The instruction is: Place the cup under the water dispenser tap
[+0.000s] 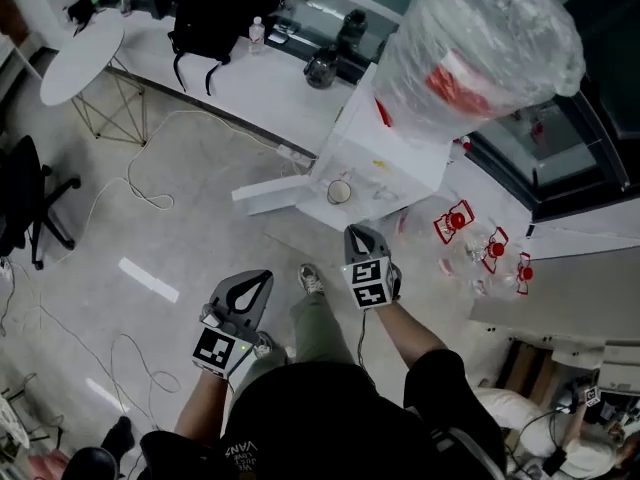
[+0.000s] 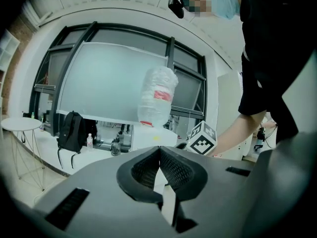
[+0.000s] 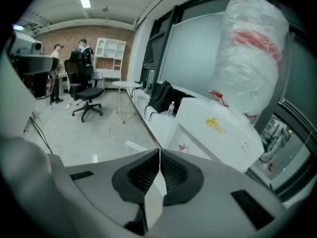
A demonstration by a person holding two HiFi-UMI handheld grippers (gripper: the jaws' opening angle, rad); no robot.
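Observation:
The white water dispenser (image 1: 385, 158) carries a big plastic-wrapped bottle (image 1: 480, 48). A pale cup (image 1: 340, 191) stands on the ledge at its front, seen from above. My right gripper (image 1: 357, 232) is shut and empty, a short way in front of the cup. Lower left, my left gripper (image 1: 264, 280) is also shut and empty, farther from the dispenser. In the right gripper view the shut gripper (image 3: 159, 152) points at the dispenser (image 3: 218, 130) and bottle (image 3: 250, 58). The left gripper (image 2: 159, 150) in its own view faces the bottle (image 2: 157, 95) from farther off.
A white counter (image 1: 260, 78) runs behind the dispenser with a black backpack (image 1: 215, 13) on it. A round white table (image 1: 80, 48) and an office chair (image 1: 25, 208) stand left. Cables (image 1: 130, 183) lie on the floor. Clear red-marked items (image 1: 480, 248) sit right of the dispenser.

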